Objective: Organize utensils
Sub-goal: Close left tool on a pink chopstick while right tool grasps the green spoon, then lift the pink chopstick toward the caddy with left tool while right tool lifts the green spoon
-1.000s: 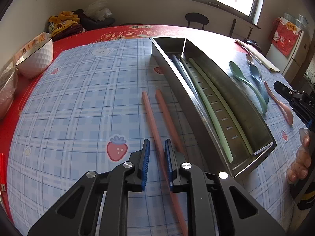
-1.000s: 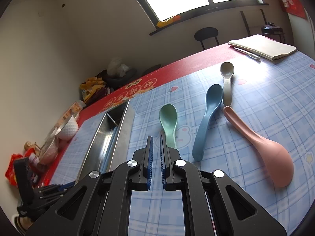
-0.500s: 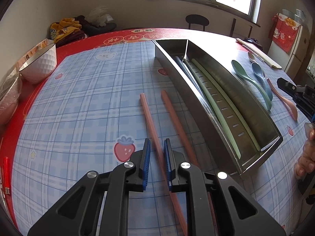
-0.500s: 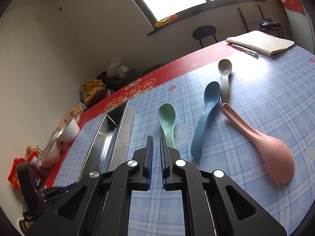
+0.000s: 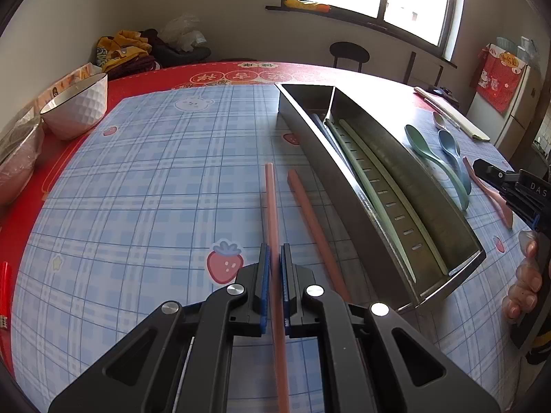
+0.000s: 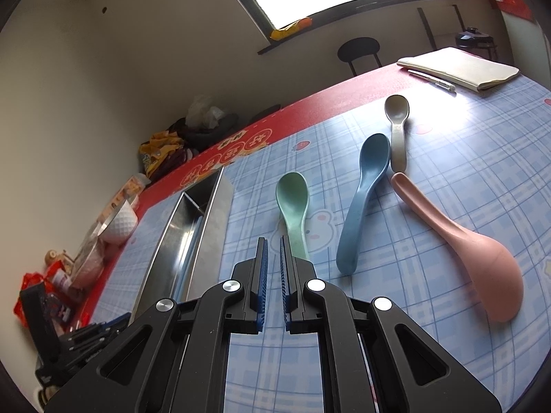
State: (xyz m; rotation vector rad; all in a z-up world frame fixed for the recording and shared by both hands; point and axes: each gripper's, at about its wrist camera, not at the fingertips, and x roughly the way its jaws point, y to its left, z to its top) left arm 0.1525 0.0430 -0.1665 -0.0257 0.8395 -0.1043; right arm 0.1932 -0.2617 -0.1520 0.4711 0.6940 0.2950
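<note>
Two pink chopsticks lie on the blue checked cloth of the surface [image 5: 137,179]. The left gripper [image 5: 274,258] has its fingers closed on the left pink chopstick [image 5: 272,206], which runs straight between the blue pads and on past them toward the far side. The second pink chopstick [image 5: 310,220] lies just beside it on the right, angled slightly, its near part running close along the left wall of the steel tray [image 5: 347,199].

The tray is long and narrow, set on a diagonal from near right to far left, with a partition walling off a short compartment at its far end. In the long compartment lie two pale green chopsticks [image 5: 378,186] and, against the left wall, dark blue ones [image 5: 327,134]; what sits in the short far compartment cannot be made out.

Left of the held chopstick the cloth stretches open to the red border, where a white bowl [image 5: 77,106] stands at the far left edge.

The right gripper [image 6: 272,251] hovers above the cloth with its fingers nearly together, a narrow gap between the pads and nothing in them. Just beyond lies the green spoon [image 6: 292,206], its handle end hidden behind the right finger. The blue spoon [image 6: 365,192] lies to its right, then the pink spoon [image 6: 458,237], with the grey spoon [image 6: 397,127] farther off. The tray's right wall sits well left of the green spoon, with open cloth between. A folded cloth [image 6: 458,67] lies near the far right edge.
</note>
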